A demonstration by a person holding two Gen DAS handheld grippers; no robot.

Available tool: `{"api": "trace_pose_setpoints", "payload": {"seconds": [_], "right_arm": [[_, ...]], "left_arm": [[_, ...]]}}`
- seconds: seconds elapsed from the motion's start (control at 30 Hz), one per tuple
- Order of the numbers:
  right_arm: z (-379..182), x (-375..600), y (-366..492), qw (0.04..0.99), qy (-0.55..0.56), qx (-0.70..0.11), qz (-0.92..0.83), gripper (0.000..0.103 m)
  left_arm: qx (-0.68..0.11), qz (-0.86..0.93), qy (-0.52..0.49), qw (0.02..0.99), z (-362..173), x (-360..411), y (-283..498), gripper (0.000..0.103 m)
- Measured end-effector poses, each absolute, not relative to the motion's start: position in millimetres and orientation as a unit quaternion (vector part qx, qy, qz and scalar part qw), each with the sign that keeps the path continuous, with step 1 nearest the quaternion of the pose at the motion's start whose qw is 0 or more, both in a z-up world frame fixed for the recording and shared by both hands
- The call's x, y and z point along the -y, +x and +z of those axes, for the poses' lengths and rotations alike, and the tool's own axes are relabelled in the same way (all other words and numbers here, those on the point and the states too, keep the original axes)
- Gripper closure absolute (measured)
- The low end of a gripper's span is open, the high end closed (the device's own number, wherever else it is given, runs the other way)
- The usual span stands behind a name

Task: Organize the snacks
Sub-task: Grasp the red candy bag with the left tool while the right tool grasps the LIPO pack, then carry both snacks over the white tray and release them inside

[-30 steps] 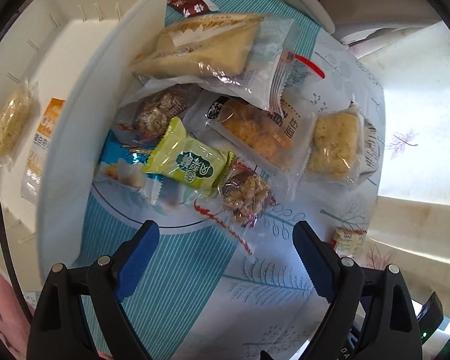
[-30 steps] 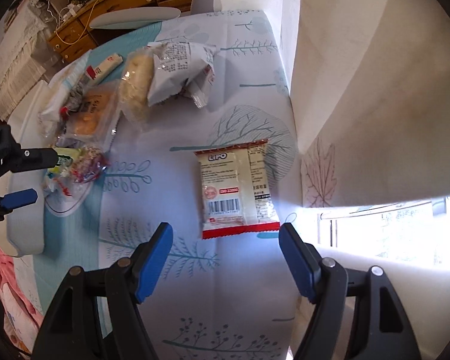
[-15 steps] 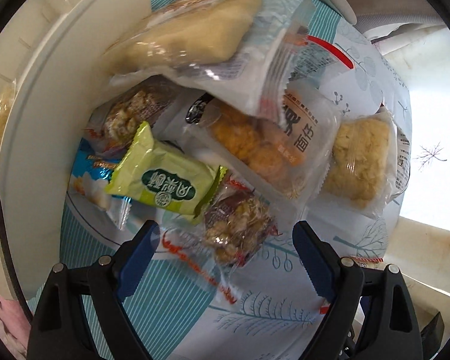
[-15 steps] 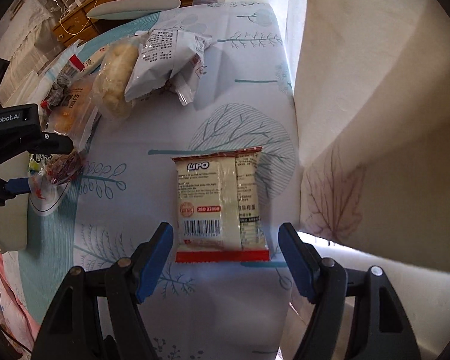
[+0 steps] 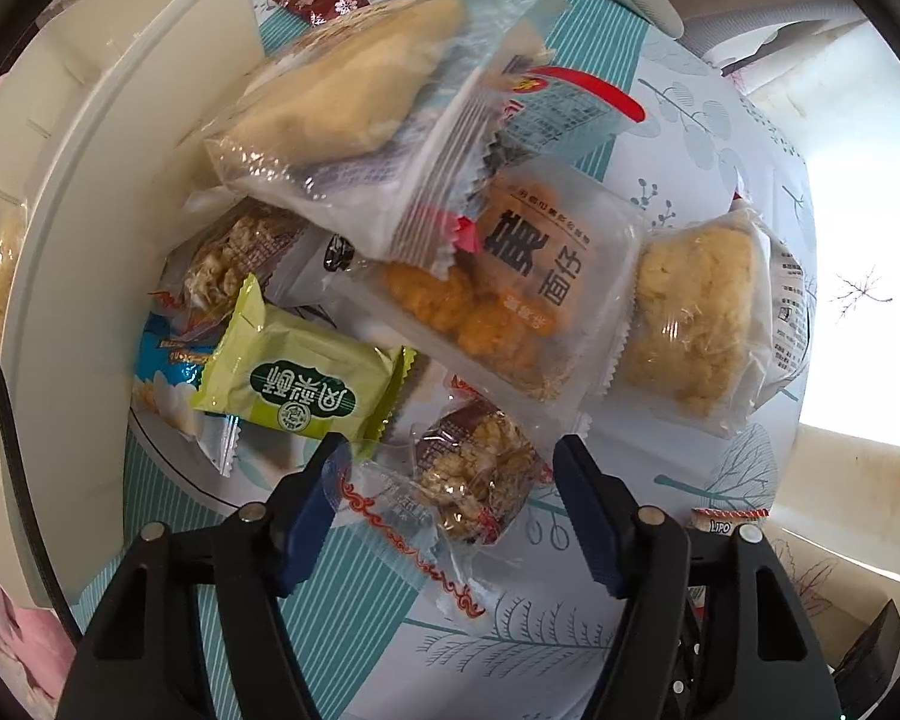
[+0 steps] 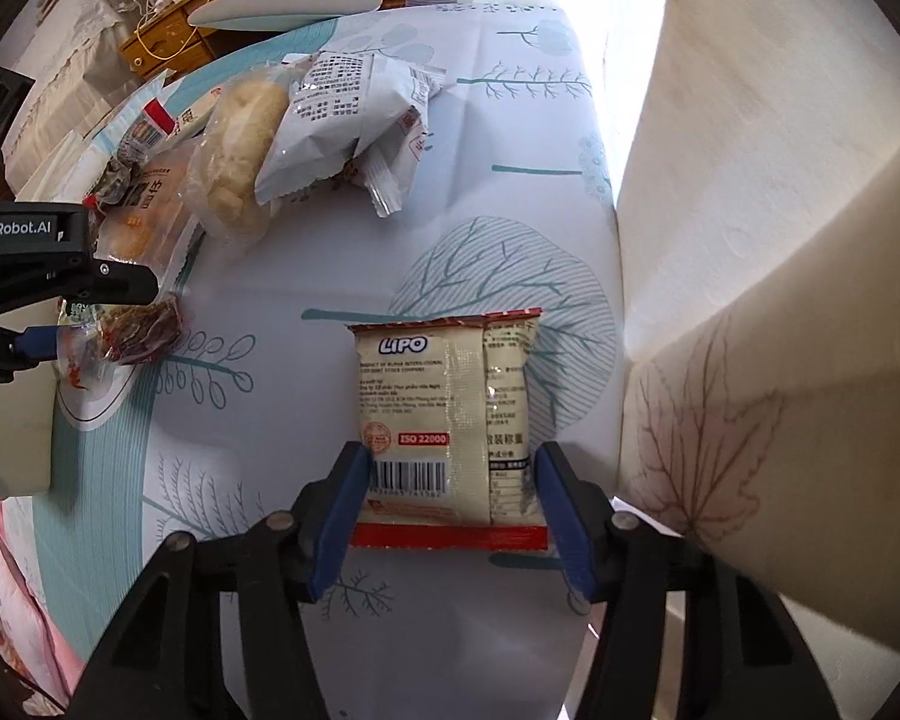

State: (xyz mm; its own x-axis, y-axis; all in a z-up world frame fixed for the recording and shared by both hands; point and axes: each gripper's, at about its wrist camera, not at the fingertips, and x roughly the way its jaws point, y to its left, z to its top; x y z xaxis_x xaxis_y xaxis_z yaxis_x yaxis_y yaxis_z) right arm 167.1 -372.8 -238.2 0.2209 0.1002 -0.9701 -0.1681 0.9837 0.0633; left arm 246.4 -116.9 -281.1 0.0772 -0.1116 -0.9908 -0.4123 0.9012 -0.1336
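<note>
My left gripper (image 5: 450,480) is closing around the clear-wrapped nut cluster snack (image 5: 480,480); my right gripper (image 6: 450,495) is closing around the cream LIPO biscuit packet (image 6: 447,420).

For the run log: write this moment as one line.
left hand-held gripper: closing round nut bar | right hand-held gripper: closing on LIPO packet | white bin: left of pile
</note>
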Motion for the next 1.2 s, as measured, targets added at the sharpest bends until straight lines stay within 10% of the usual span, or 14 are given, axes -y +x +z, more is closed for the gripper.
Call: {"api": "trace_pose_setpoints", "payload": {"seconds": [0.3,1.2], "right_arm": [[-234,362,170,0.774,-0.028,-0.625,0.101,0.056],[-219,303,140,0.757,0.036,-0.640,0.126,0.057]], "left_arm": [[-0.664,0.078,-0.202,0.716,-278,125,248,0.069],[-0.656,0.023,-0.180,0.733,-184,92,146,0.069]]}}
